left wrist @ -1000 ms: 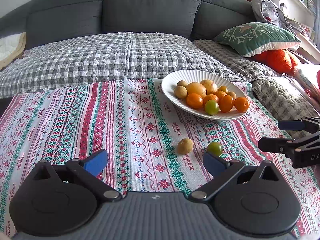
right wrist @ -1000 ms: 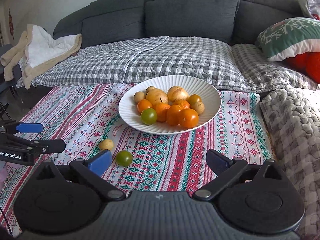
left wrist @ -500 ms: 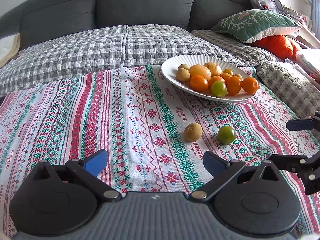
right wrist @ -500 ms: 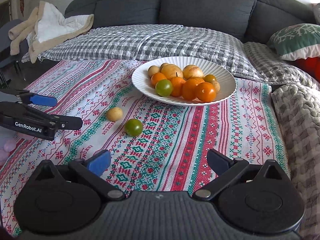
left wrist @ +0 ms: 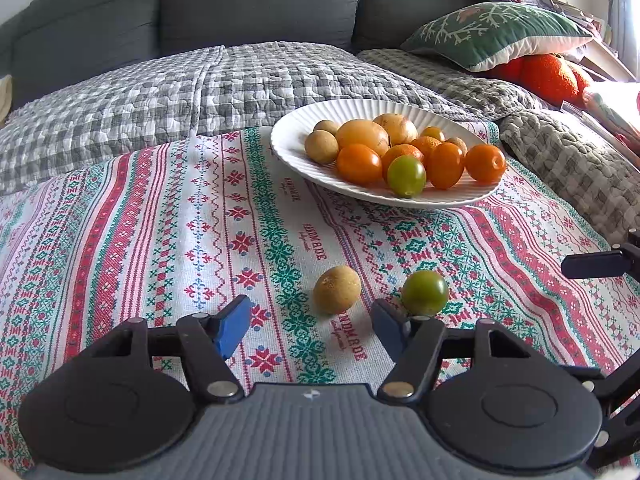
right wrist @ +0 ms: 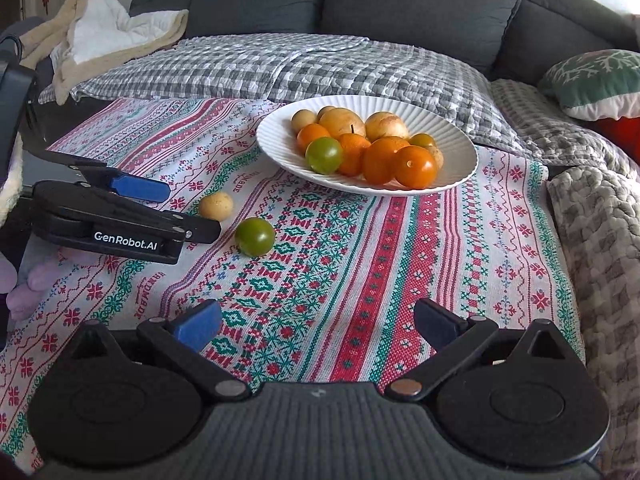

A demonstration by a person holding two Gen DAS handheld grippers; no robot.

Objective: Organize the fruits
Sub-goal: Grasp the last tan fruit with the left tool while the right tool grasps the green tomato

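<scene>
A white fluted plate (left wrist: 288, 136) (right wrist: 460, 148) holds several orange, yellow, brown and green fruits. Two loose fruits lie on the patterned cloth in front of it: a small brown fruit (left wrist: 337, 289) (right wrist: 216, 205) and a green tomato (left wrist: 425, 293) (right wrist: 254, 236). My left gripper (left wrist: 308, 326) (right wrist: 192, 210) is low over the cloth and its jaws are closing. The brown fruit sits just ahead of its fingertips, untouched. My right gripper (right wrist: 316, 322) stands open over bare cloth, nearer than the tomato and to its right, with nothing between its fingers. One of its fingers (left wrist: 592, 265) shows at the right edge of the left wrist view.
The striped red, green and white cloth (right wrist: 360, 264) covers the low surface. Behind it are a grey checked quilt (left wrist: 168, 96) and a dark grey sofa (right wrist: 400, 4). A green pillow (left wrist: 492, 32) and orange cushions (left wrist: 548, 76) lie to the right, a beige blanket (right wrist: 104, 36) to the left.
My left gripper has moved forward and down toward the two loose fruits, and its jaws have narrowed. My right gripper sank a little and stays wide.
</scene>
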